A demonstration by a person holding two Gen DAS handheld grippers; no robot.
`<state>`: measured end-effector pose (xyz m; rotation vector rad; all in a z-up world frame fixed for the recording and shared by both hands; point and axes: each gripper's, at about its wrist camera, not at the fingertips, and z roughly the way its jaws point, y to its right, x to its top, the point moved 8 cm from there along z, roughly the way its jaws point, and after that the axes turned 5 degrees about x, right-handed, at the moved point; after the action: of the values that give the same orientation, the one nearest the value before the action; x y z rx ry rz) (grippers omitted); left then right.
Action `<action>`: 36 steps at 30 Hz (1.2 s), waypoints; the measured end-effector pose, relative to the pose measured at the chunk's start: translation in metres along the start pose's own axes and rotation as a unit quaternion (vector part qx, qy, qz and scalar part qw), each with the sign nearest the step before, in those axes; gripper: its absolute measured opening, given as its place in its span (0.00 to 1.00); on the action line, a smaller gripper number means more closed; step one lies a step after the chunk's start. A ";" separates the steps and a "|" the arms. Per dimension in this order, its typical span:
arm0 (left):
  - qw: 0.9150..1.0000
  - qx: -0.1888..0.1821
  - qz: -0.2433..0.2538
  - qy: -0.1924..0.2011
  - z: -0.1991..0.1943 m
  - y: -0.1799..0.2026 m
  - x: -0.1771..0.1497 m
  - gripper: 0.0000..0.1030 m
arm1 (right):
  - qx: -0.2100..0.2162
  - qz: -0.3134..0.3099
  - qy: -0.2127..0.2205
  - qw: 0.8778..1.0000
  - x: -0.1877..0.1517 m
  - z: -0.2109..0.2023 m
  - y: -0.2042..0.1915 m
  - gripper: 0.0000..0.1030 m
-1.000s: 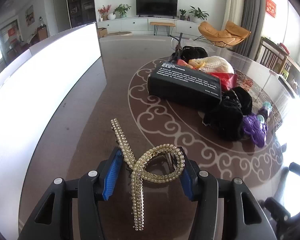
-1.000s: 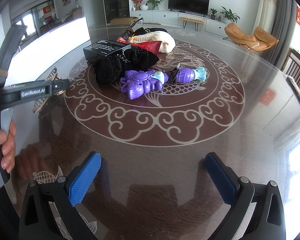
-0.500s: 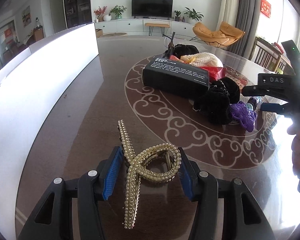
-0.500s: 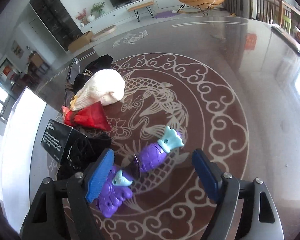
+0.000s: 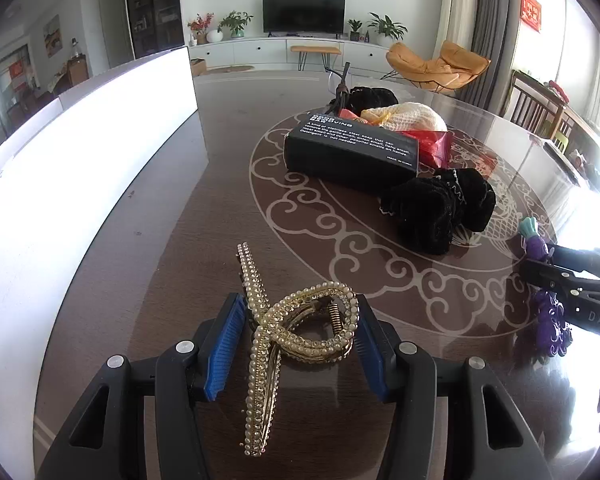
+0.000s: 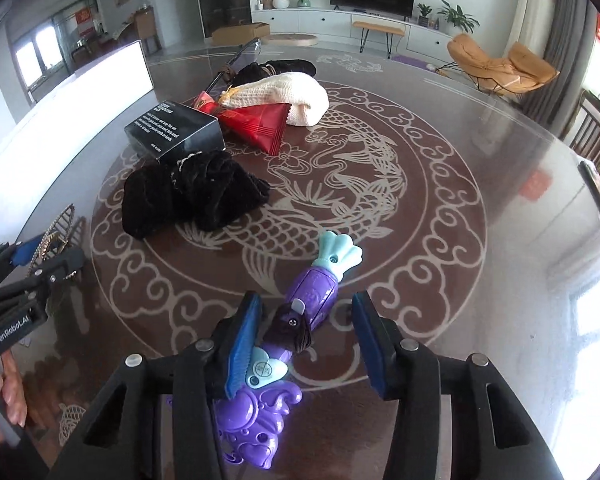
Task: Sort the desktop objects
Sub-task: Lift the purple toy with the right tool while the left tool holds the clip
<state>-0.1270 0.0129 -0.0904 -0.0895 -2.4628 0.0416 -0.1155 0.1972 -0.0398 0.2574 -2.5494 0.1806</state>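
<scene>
moved: right tongs now over purple toy beside black pouch, closing, unclamped | left tongs clamped on hair clip | next: finish grip, lift

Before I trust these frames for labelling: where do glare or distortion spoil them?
Left wrist view: the white panel is blown out, window glare washes the right edge over the purple toy; fisheye bends the table. Right wrist view: glare whitens the table's right side; the centre stays sharp.
</scene>
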 end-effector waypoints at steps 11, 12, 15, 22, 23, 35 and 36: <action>0.998 0.045 -0.020 -0.028 0.008 -0.013 -0.004 1.00 | -0.016 0.015 0.022 1.000 -0.011 0.007 0.009 1.00; 0.998 0.032 -0.031 -0.034 0.010 -0.016 -0.005 1.00 | -0.017 0.014 0.022 1.000 -0.011 0.008 0.009 1.00; 0.998 0.032 -0.031 -0.034 0.010 -0.016 -0.006 1.00 | -0.017 0.014 0.022 1.000 -0.010 0.008 0.009 1.00; 0.998 0.033 -0.032 -0.033 0.009 -0.015 -0.006 1.00 | -0.016 0.015 0.022 1.000 -0.010 0.008 0.009 1.00; 0.998 0.033 -0.032 -0.033 0.009 -0.015 -0.006 1.00 | -0.016 0.015 0.022 1.000 -0.010 0.007 0.009 1.00; 0.998 0.034 -0.032 -0.033 0.008 -0.014 -0.005 1.00 | -0.017 0.015 0.022 1.000 -0.011 0.007 0.008 1.00; 0.998 0.034 -0.032 -0.033 0.008 -0.014 -0.005 1.00 | -0.017 0.015 0.022 1.000 -0.011 0.006 0.009 1.00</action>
<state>-0.1289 -0.0017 -0.0991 0.0199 -2.5254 0.1009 -0.1118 0.2059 -0.0517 0.2010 -2.5115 0.1530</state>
